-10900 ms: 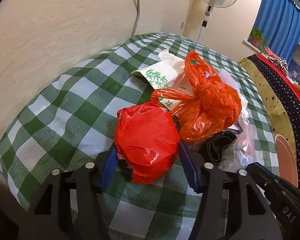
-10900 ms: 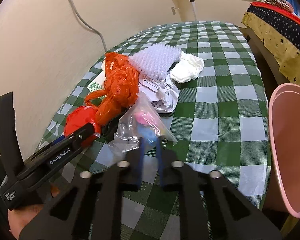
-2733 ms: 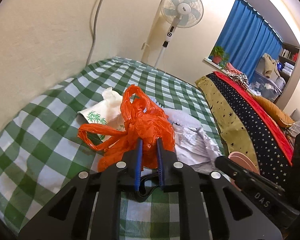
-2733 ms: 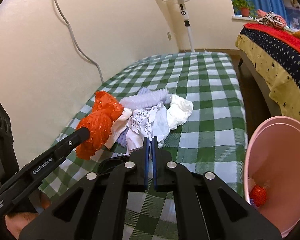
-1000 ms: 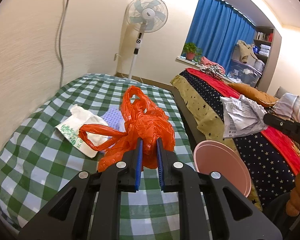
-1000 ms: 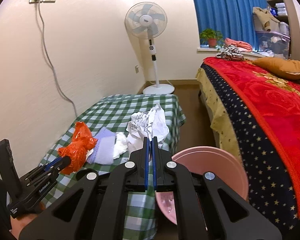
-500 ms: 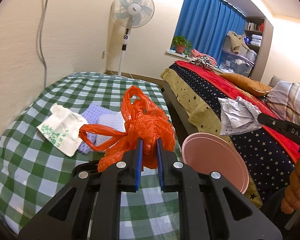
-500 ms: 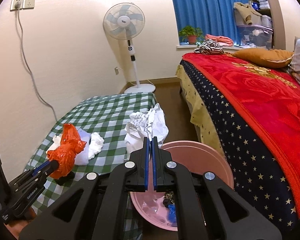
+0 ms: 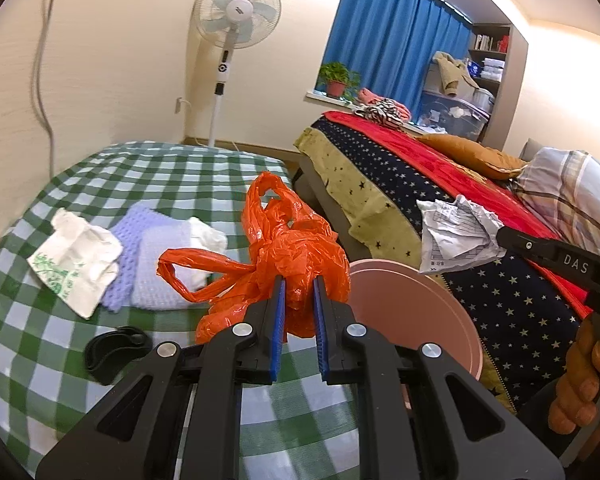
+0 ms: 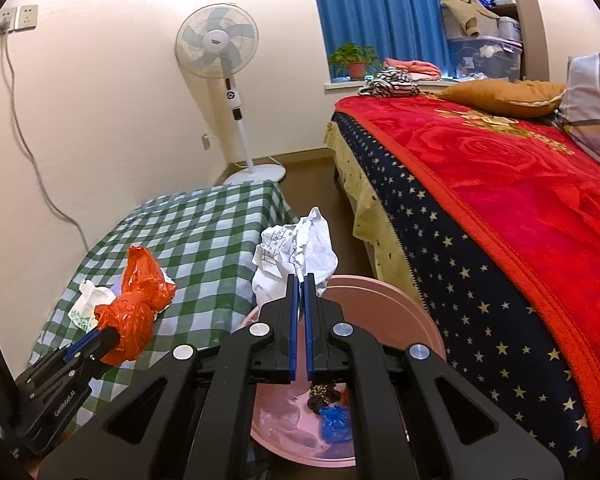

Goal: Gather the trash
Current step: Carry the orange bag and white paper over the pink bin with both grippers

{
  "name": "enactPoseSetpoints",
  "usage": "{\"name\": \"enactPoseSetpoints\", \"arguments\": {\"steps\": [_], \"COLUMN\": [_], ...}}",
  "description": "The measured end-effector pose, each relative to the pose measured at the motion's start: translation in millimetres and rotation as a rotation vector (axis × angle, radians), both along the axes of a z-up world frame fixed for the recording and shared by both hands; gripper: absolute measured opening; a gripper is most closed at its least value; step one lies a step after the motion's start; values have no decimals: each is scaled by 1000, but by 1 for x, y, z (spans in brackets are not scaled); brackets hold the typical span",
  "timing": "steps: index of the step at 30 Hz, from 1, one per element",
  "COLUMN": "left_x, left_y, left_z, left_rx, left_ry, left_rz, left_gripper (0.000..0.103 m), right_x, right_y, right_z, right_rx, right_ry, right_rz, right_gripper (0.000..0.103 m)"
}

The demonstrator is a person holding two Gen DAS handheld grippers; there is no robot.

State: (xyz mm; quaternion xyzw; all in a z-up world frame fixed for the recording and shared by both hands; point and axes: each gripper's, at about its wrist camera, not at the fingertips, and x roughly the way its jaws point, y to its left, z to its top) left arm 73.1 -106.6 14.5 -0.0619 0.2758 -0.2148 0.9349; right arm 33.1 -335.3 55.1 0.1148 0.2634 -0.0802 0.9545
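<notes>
My left gripper [image 9: 299, 280] is shut on a crumpled orange plastic bag [image 9: 288, 248], held in the air near the right edge of the green checked table [image 9: 28, 360]. The same bag [image 10: 134, 300] shows at the left of the right wrist view, in the left gripper [image 10: 110, 336]. My right gripper [image 10: 300, 278] is shut on a wad of crumpled white printed paper [image 10: 296, 254], held above the pink trash bin [image 10: 384, 300], which holds several scraps. In the left wrist view the paper [image 9: 456, 236] hangs over the bin [image 9: 412, 312] from the right gripper [image 9: 500, 234].
On the table lie a white paper bag with green print [image 9: 74, 256], a lilac knobbly mat [image 9: 156, 248], a white tissue [image 9: 206, 236] and a black band [image 9: 114, 346]. A bed with a red starred blanket [image 10: 500, 200] stands right of the bin. A fan [image 10: 218, 46] stands by the far wall.
Both grippers have swung right with their loads, away from the table. The bin now lies closer below the paper, and the orange bag has neared the table's right edge.
</notes>
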Motion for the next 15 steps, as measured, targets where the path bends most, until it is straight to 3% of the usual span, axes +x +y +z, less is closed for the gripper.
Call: {"name": "enactPoseSetpoints", "arguments": {"steps": [15], "left_x": [5], "left_y": [-50], "left_z": [-5], "left_rx": [1], "left_ry": [-4], "left_rz": [-115], "left_gripper": [13], "right_x": [-5], "right_y": [-23], "right_z": [-3], "right_rx": [20], "right_ry": [-6], "right_rz": [-94], "right_gripper": [3]}}
